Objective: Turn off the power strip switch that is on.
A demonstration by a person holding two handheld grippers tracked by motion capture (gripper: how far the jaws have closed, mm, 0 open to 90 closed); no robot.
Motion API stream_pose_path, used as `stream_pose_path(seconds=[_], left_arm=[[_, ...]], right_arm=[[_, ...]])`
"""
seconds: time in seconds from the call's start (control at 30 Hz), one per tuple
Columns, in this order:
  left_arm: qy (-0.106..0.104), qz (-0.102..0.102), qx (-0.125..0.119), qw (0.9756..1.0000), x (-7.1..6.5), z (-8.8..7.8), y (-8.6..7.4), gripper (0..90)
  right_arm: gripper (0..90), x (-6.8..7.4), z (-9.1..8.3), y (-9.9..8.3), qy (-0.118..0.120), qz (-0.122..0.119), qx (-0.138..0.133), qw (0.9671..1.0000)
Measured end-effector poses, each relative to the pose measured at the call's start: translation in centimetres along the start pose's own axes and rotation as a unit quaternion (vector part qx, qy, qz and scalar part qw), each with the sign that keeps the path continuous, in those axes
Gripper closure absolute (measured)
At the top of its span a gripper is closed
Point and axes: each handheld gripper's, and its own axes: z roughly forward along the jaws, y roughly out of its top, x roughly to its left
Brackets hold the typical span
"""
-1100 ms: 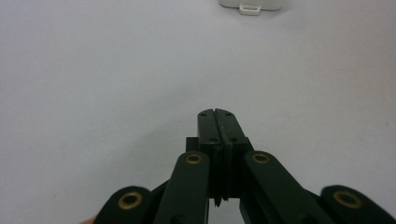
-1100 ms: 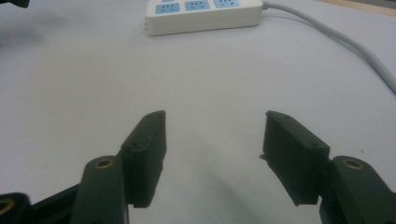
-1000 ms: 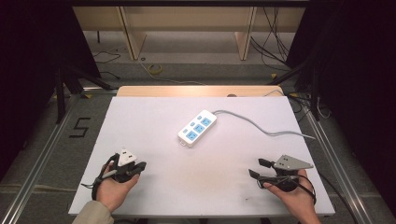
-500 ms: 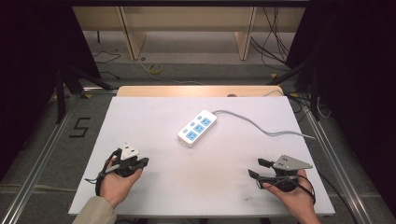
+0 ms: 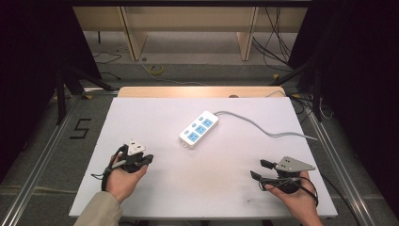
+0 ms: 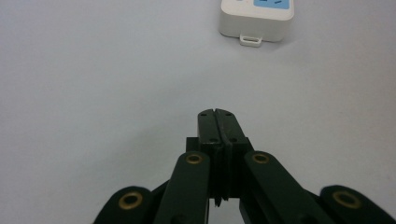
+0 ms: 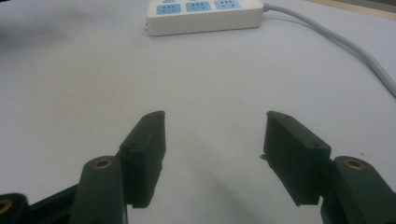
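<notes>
Left gripper (image 6: pixel 218 113) jaws pressed together, empty; right gripper (image 7: pixel 212 126) jaws wide, empty. Power strip (image 5: pixel 199 129) at 12 o'clock between them, untouched.

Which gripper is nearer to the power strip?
Left. The left gripper sits just below-left of the power strip; the right gripper rests farther off, toward the table's near right corner.

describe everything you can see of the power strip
The power strip is a white, plastic-looking block with three blue socket panels in a row. It lies flat and diagonal near the middle of the white table. A grey cable runs from its far end towards the table's right edge. Neither hand-held gripper touches it.
</notes>
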Motion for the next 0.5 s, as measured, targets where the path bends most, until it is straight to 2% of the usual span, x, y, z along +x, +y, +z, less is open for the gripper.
stream_pose_path(seconds=[0.2,0.5], left_arm=[[0.008,0.011,-0.002,0.9999,-0.1,0.6,0.6,89.8],[0.006,0.018,0.004,0.9998,-0.4,1.4,1.2,89.8]], right_arm=[[40.1,0.0,0.0,0.0,0.001,-0.002,0.002,1.0],[40.1,0.0,0.0,0.0,0.0,-0.003,0.003,1.0]])
